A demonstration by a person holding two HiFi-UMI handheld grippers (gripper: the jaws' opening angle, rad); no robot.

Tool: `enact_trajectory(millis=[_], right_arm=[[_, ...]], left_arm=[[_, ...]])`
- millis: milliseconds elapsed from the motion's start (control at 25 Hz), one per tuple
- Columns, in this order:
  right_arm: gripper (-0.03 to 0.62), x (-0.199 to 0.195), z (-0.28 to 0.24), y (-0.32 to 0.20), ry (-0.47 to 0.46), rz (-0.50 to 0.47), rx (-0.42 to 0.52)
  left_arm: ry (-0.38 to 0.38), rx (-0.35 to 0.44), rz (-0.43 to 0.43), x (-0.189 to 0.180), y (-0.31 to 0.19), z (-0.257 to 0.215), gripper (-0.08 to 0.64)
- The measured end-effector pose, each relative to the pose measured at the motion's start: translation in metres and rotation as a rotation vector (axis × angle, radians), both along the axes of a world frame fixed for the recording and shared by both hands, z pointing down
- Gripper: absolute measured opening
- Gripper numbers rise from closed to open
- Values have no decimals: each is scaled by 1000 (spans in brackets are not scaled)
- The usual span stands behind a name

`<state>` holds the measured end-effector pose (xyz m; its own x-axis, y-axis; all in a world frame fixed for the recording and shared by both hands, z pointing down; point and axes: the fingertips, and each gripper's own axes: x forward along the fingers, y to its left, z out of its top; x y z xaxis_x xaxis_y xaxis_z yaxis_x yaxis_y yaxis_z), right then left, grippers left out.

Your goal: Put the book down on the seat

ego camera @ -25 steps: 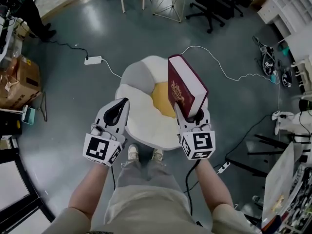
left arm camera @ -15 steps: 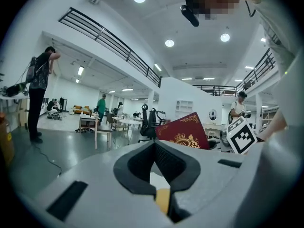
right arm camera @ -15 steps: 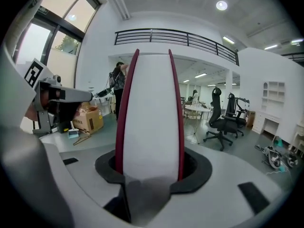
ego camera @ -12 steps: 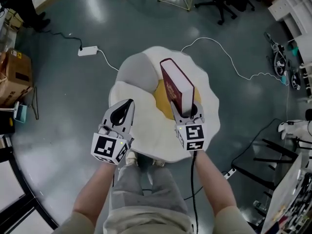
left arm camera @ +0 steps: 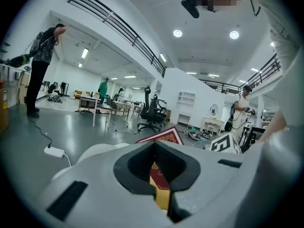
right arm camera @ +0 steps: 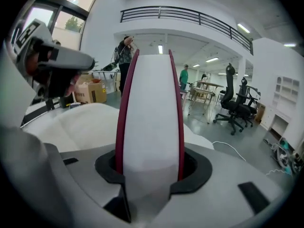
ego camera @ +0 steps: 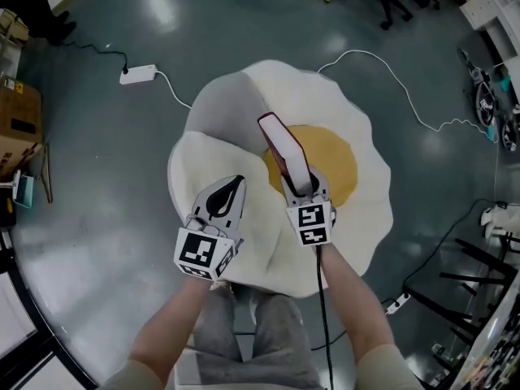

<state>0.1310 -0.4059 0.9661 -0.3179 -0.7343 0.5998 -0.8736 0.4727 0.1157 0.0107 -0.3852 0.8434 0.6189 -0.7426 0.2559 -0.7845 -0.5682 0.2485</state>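
Note:
A thick dark red book (ego camera: 280, 149) with white page edges stands on end in my right gripper (ego camera: 299, 187), which is shut on its lower end. It hangs over the fried-egg-shaped seat (ego camera: 215, 165), by the yellow yolk cushion (ego camera: 337, 169). In the right gripper view the book (right arm camera: 149, 122) fills the gap between the jaws. My left gripper (ego camera: 230, 187) hovers over the seat's white left part, shut with nothing in it. The left gripper view shows the book's cover (left arm camera: 164, 137) past the closed jaws.
A white power strip (ego camera: 136, 75) and its cable lie on the grey floor left of the seat. A second white cable (ego camera: 406, 88) runs off to the right. A cardboard box (ego camera: 16, 124) stands at the far left, and black stands (ego camera: 455, 283) at the right.
Both grippers have come down toward the seat, which now looks larger. The book came down with the right gripper, still on end. The left gripper stayed shut and empty.

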Motion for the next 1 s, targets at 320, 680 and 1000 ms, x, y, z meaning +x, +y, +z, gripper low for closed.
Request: enact_trajectory(millis=[320,680,1000], right_arm=[[213,-19,123,5,98,-62,-76],[235,-53,169,27,53,-176,-164],[341,-81,149,65,-59,-268,-272]], left_arm=[[6,-58,-23,-11,-4,63,3],[-11,-63,-25,-20,-1,82,3],[-22,-77,-34,-27,9,63,3]])
